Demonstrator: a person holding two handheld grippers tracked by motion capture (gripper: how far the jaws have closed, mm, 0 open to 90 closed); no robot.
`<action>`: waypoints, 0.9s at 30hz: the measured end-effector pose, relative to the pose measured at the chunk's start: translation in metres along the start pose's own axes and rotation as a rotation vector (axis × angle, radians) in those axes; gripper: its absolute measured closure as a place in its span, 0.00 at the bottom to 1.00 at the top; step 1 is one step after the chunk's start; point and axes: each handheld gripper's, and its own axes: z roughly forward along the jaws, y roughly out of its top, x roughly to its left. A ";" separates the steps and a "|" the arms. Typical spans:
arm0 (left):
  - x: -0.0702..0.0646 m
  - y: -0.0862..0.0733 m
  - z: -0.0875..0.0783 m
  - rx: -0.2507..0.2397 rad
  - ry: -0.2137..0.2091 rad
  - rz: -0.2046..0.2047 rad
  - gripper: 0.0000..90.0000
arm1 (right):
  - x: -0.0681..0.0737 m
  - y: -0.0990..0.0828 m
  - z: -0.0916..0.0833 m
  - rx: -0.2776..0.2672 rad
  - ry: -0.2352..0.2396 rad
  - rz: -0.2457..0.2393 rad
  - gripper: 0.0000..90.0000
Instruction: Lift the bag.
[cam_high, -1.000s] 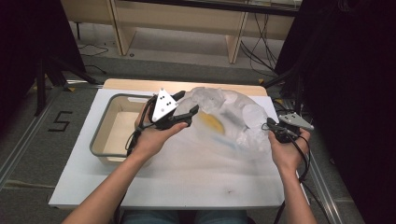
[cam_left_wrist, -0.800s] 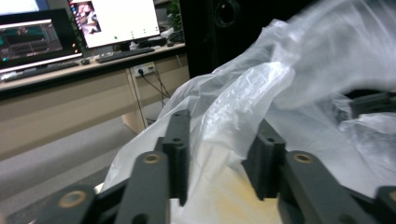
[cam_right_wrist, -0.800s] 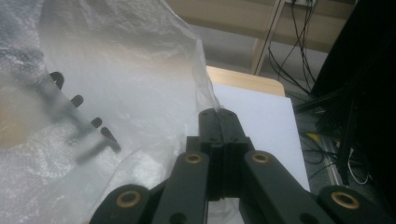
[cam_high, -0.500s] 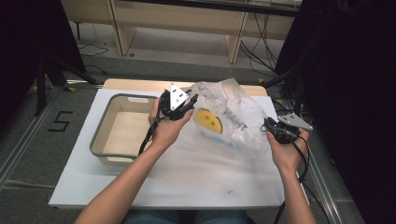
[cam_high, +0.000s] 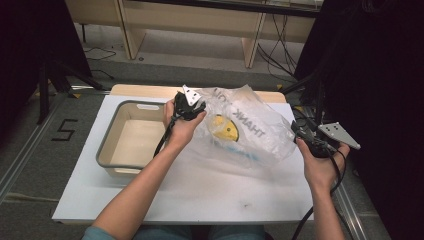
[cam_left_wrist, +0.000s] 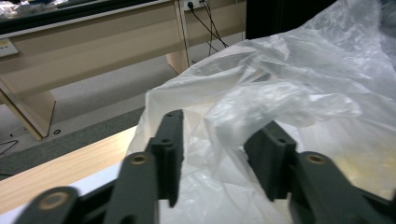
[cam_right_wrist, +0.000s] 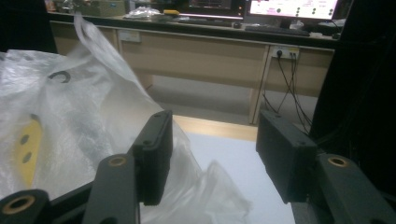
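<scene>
both jaws part-open, just opening: my left gripper (cam_left_wrist: 217, 161) straddles a fold of the crinkled clear plastic bag (cam_high: 250, 125), my right gripper (cam_right_wrist: 212, 156) has its edge loose between; next, re-pinch.

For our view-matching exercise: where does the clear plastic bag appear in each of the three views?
High view: plastic bag at table centre, right of the tub.
Left gripper view: upper right, beyond the jaws.
Right gripper view: left side.
Shared landmark: the bag's yellow smiley print.
</scene>
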 end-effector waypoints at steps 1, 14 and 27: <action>0.001 0.000 -0.001 -0.004 -0.002 -0.002 0.55 | -0.001 0.000 -0.002 0.004 0.009 -0.002 0.52; 0.004 0.018 -0.039 -0.071 -0.063 0.032 0.33 | 0.001 0.017 -0.021 -0.123 0.062 -0.068 0.48; 0.010 0.012 -0.069 -0.046 -0.141 0.058 0.29 | 0.004 0.021 -0.021 -0.162 0.091 -0.061 0.48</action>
